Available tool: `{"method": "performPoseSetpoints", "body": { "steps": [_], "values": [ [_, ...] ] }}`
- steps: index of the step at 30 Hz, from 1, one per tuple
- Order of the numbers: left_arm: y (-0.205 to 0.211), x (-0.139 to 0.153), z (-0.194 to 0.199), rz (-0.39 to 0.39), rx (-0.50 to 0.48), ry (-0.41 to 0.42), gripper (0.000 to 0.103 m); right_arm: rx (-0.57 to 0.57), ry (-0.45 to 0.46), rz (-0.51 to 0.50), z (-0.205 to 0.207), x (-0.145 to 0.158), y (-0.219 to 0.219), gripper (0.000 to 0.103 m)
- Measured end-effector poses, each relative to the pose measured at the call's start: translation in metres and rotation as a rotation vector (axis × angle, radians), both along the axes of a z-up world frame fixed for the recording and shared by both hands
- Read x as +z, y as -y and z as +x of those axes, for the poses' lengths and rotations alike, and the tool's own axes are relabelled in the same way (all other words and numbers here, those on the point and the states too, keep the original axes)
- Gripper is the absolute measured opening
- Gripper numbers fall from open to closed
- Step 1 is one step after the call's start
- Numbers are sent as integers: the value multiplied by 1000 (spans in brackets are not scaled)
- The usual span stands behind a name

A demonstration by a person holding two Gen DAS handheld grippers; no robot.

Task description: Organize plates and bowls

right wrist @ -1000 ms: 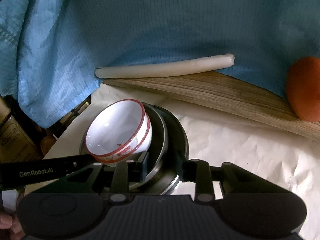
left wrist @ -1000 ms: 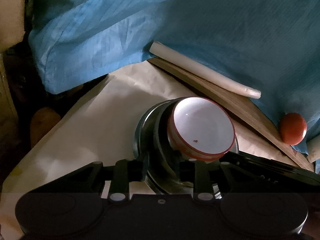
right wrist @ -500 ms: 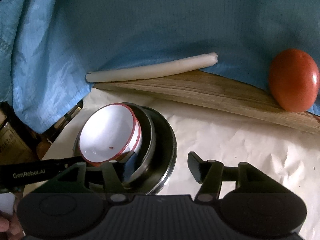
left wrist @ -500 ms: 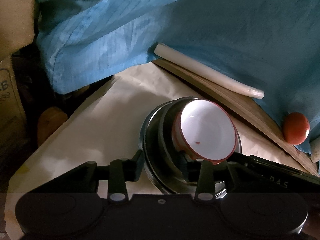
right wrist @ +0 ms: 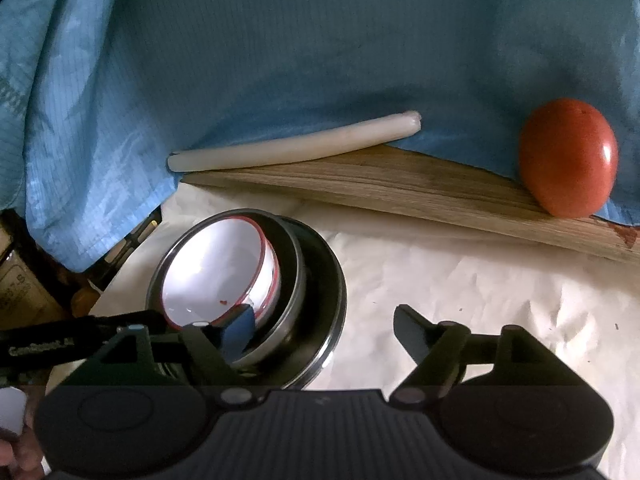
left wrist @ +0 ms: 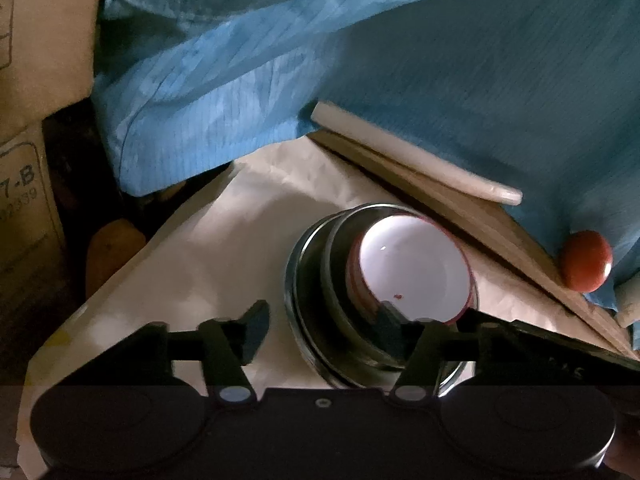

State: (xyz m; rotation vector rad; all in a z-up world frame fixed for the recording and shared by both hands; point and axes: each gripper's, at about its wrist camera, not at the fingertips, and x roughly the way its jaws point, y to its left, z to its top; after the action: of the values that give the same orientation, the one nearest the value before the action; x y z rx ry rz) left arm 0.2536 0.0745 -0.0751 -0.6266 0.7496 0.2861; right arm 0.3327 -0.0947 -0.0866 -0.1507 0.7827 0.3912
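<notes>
Left wrist: both grippers' fingers [left wrist: 256, 326] wide apart, holding nothing, beside bowl [left wrist: 416, 270]

The table [right wrist: 460, 280] had crinkly cream paper over it, and the stack of dark plates [right wrist: 320, 296] sat right on that. A wooden board [right wrist: 400, 188] lay along the back, touching the paper.

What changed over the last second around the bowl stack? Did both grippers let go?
Yes. Both the left hand-held gripper and the right hand-held gripper opened off the rim of the steel bowls and backed away slightly. The red-rimmed white bowl stays nested inside; the tomato and the white board stayed put.
</notes>
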Motion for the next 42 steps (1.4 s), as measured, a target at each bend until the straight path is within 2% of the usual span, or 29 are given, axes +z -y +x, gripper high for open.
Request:
{"method": "performPoseSetpoints", "body": {
  "steps": [7,14,18,26,39,42],
  "values": [
    [-4,4,-4,16,-27,30,76,-46,22,23,-6,3,2,93],
    [-4,5,-6,11,-27,38,84,-46,64,24,-18,5,6,102],
    [1,10,-8,18,-37,53,90,-56,100,27,-27,9,17,102],
    [19,20,-19,53,-59,80,92,-78,136,55,-47,21,43,103],
    [54,35,-74,133,-3,132,99,-47,191,38,-99,38,73,103],
    [60,38,-88,120,-36,113,100,-35,195,40,-110,40,78,103]
  ]
}}
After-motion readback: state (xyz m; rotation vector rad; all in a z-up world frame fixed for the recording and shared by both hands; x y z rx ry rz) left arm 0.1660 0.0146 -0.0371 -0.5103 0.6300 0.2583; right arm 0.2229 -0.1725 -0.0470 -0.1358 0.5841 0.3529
